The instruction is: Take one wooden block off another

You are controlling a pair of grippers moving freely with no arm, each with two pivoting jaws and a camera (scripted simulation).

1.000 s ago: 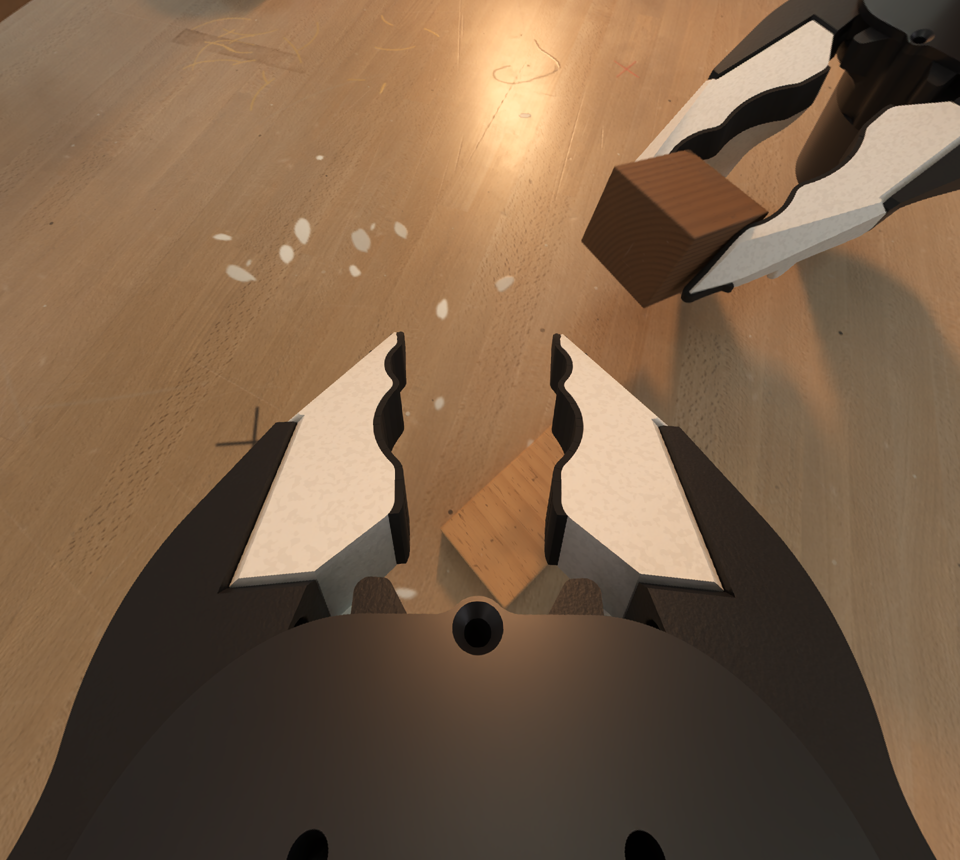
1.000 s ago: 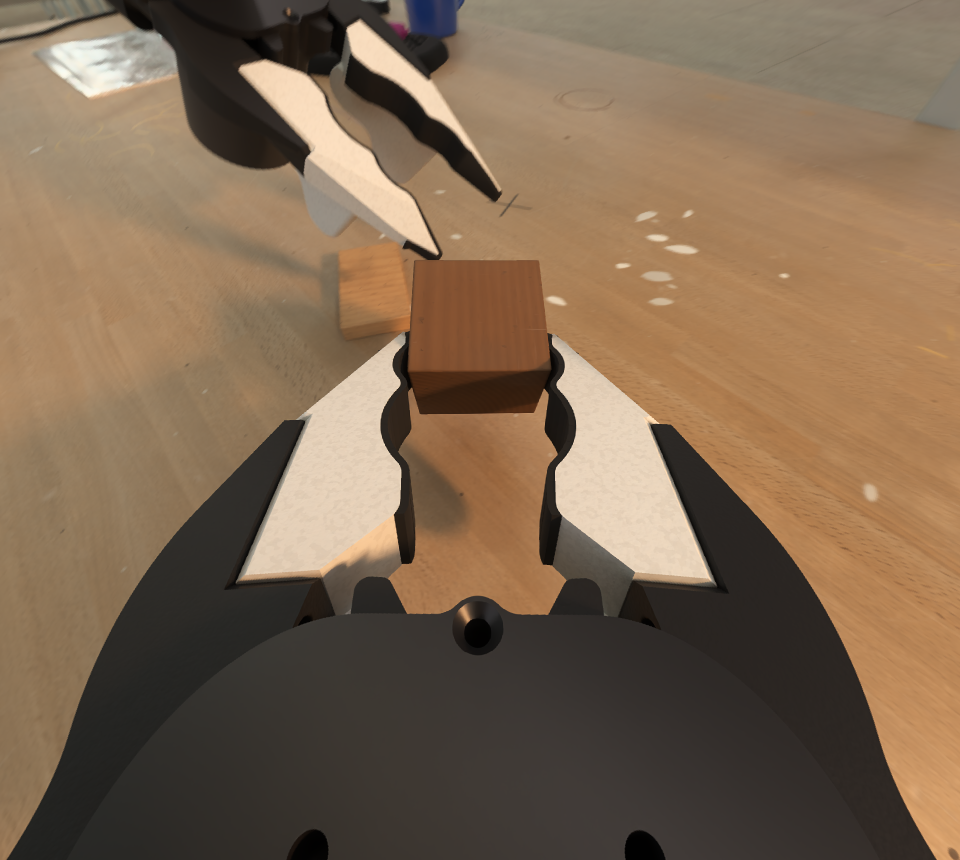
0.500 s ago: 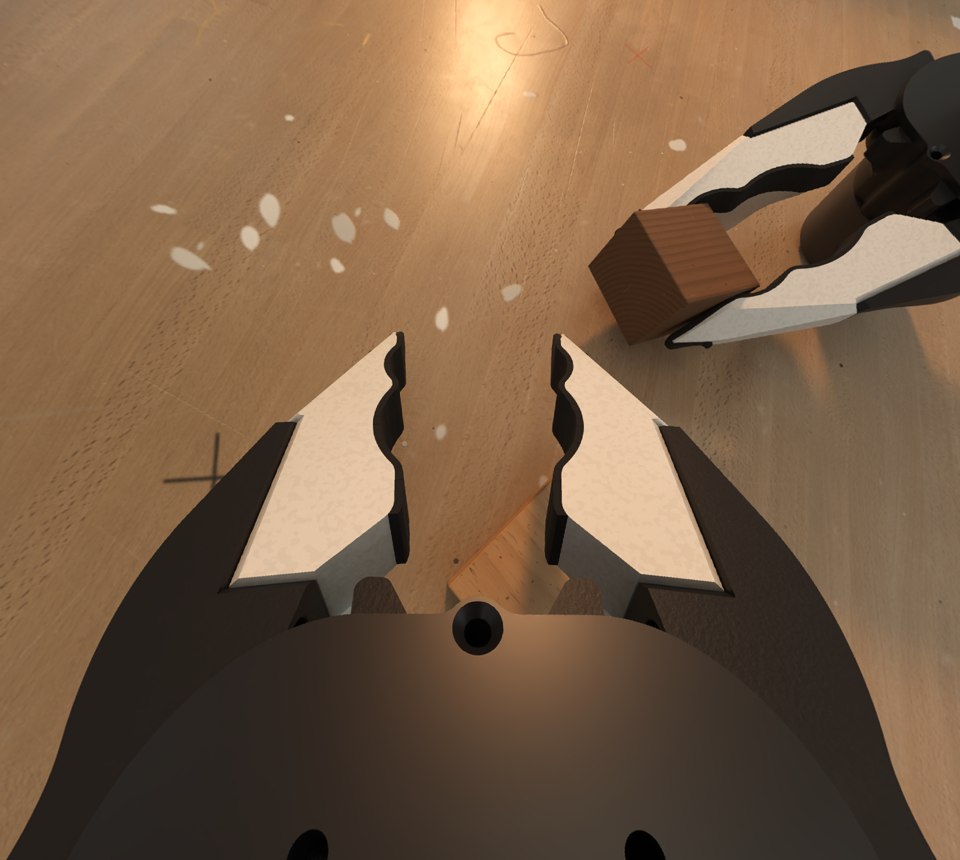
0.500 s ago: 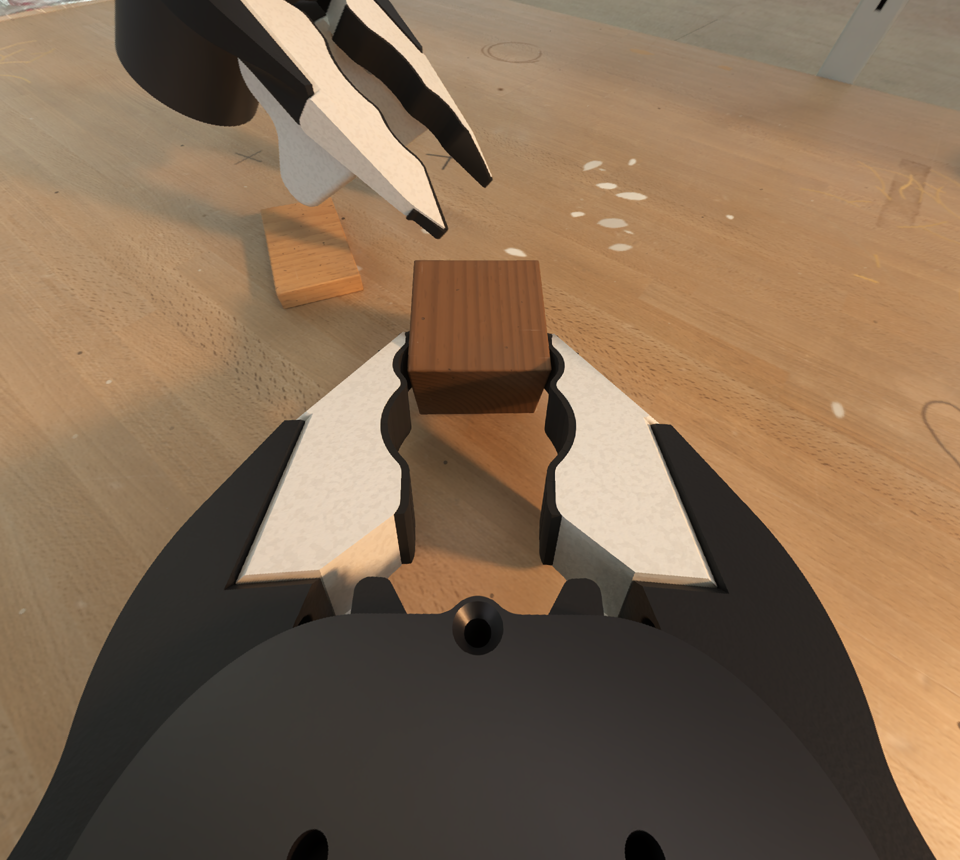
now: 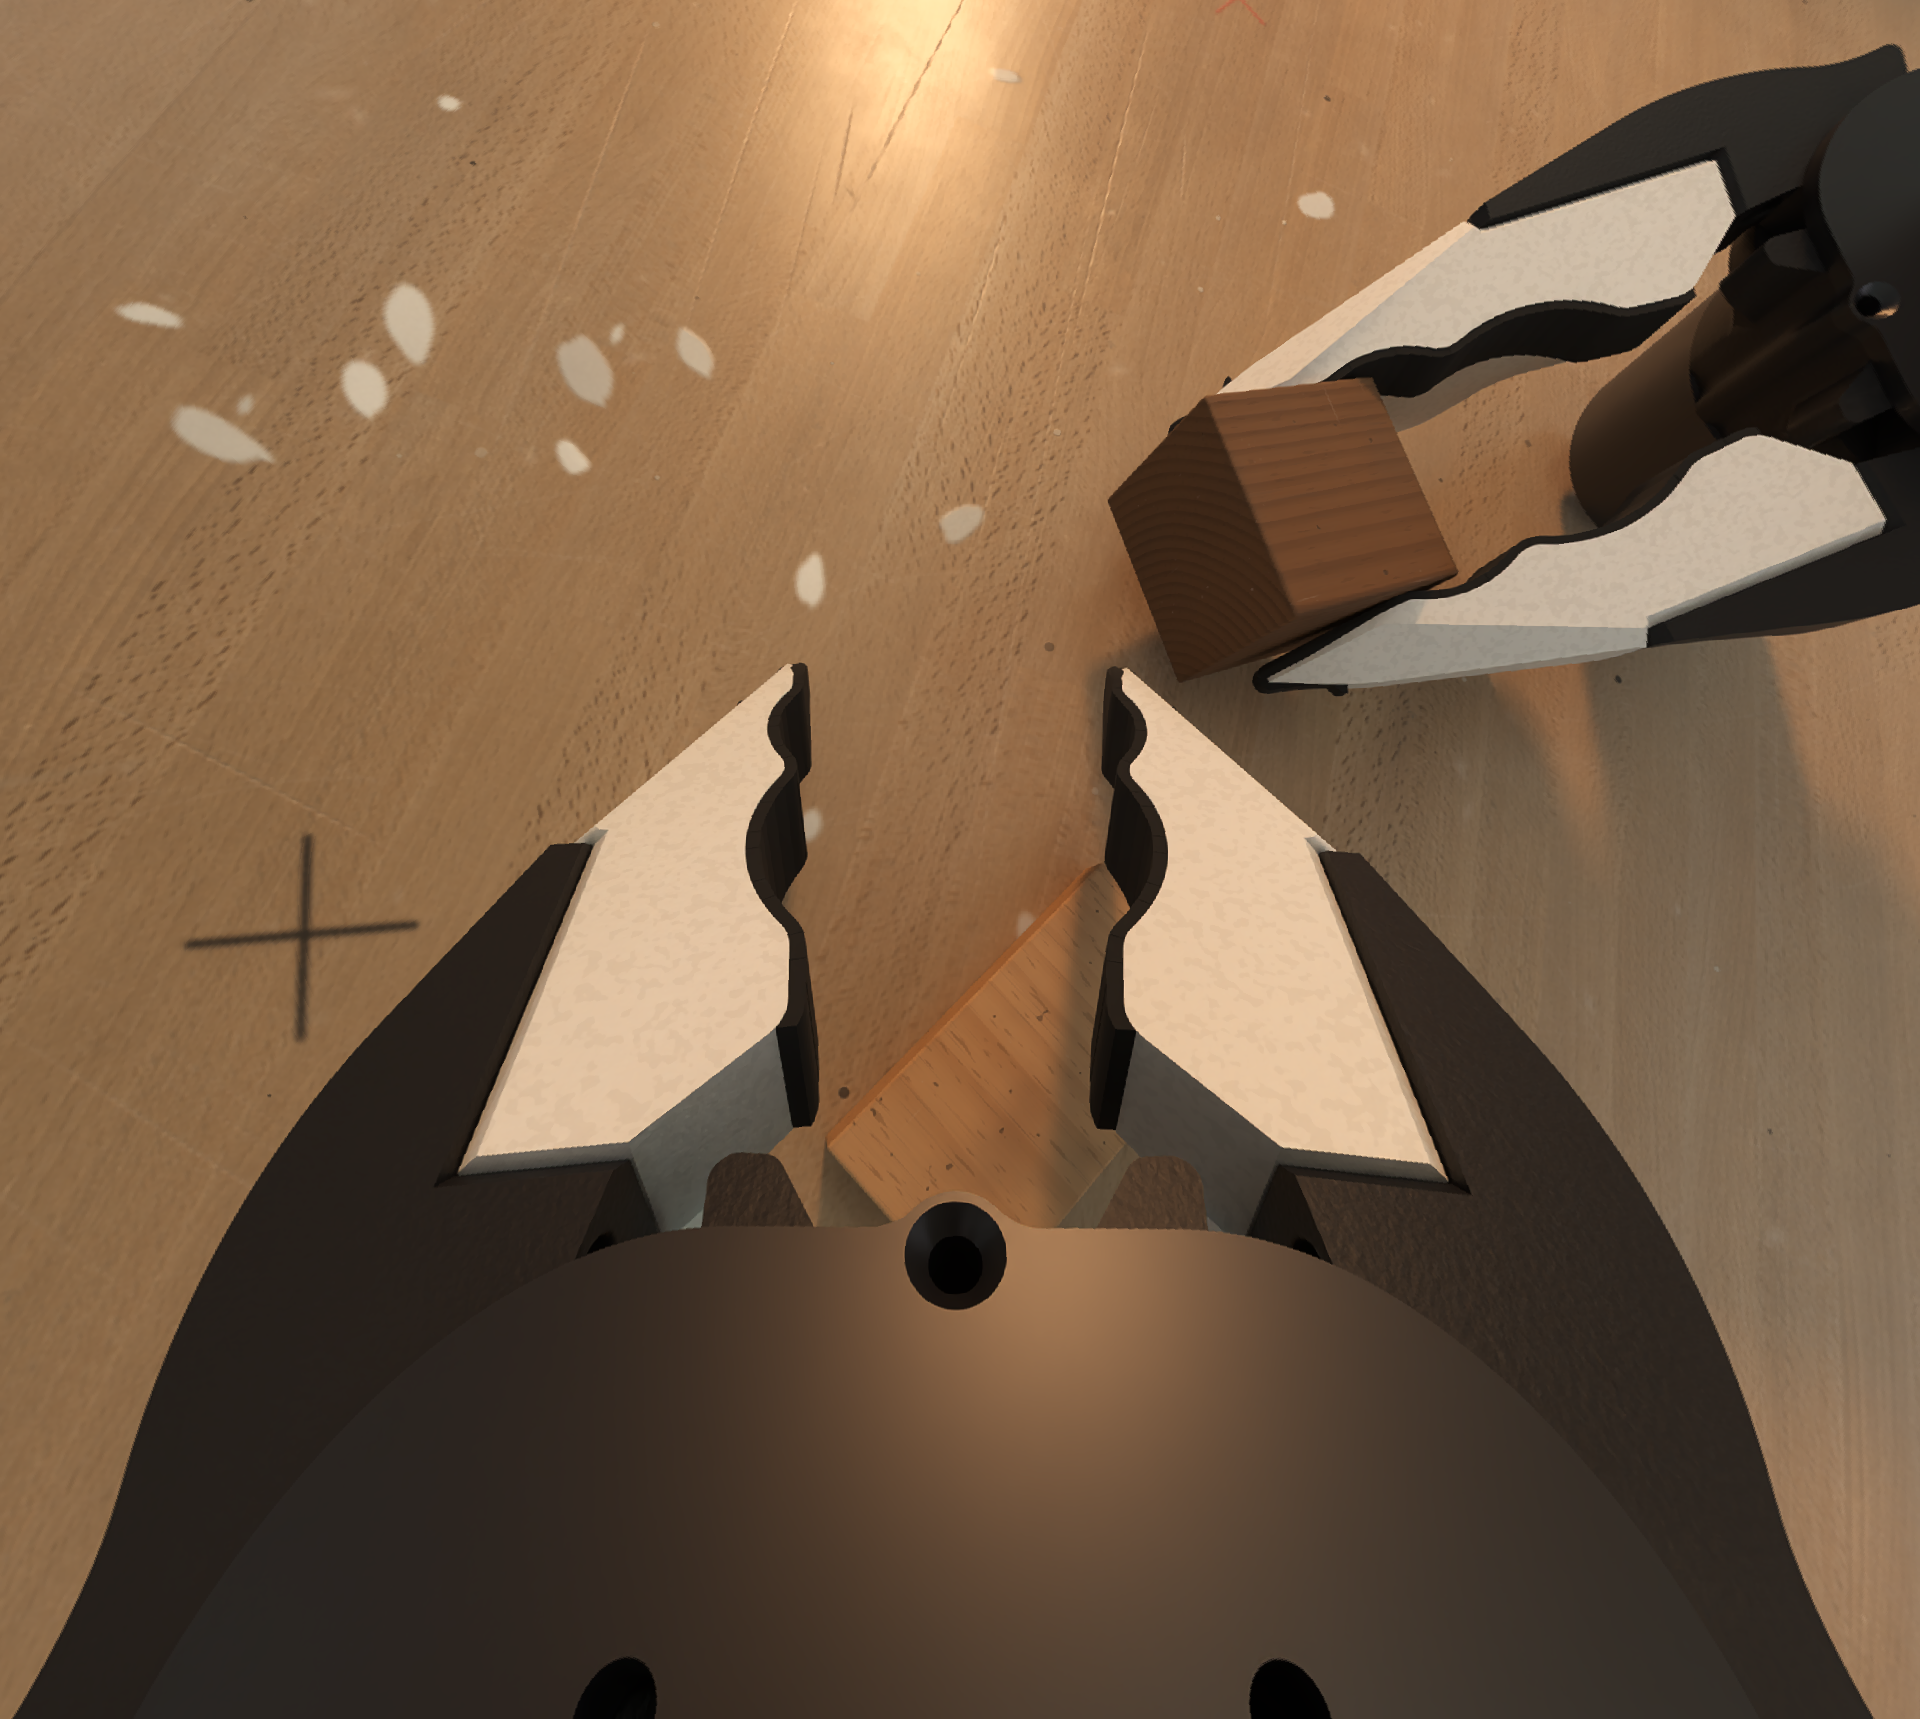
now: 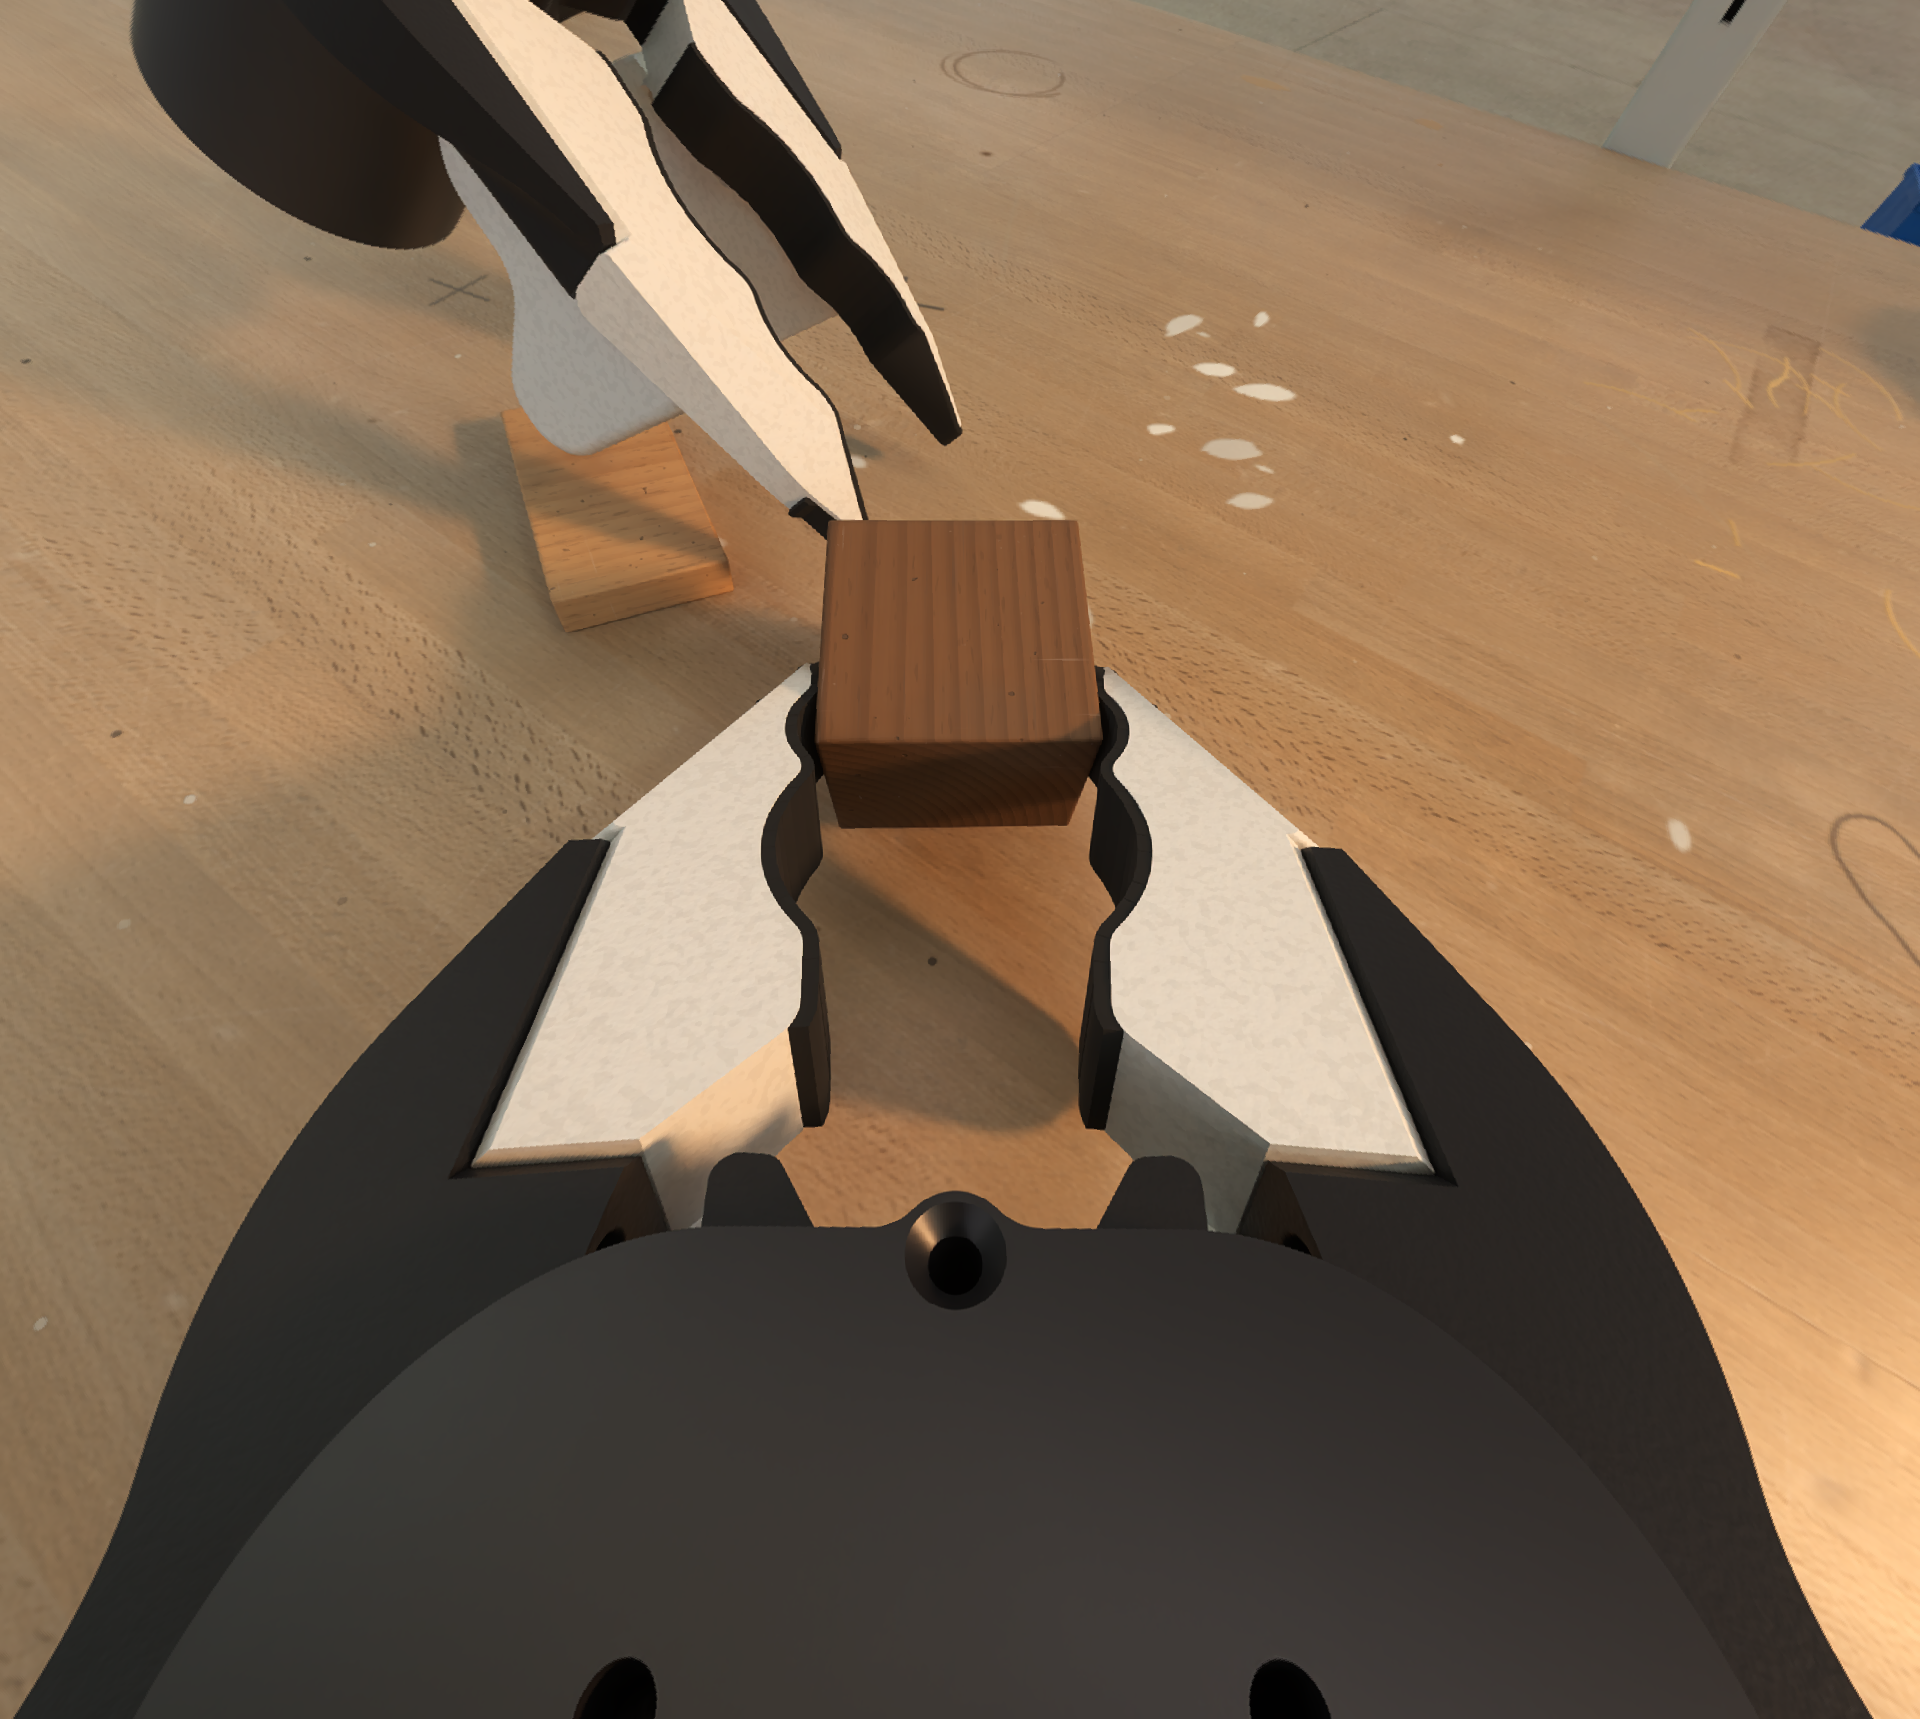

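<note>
Right gripper (image 6: 956, 713) jaws clamped on dark brown block (image 6: 956, 661), low over the worktop (image 6: 1455, 682), contact with it unclear. Left gripper (image 5: 956, 682) jaws parted, holding nothing, above the light flat block (image 5: 987, 1077) lying on the worktop, just beside the dark one.

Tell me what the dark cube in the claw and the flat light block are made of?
The dark cube looks like wood stained brown, smooth and matte: straight grain lines on top, curved rings on its end. The flat light block looks like pale, unstained wood with fine grain and small dark specks. The right claw grips the cube.
</note>
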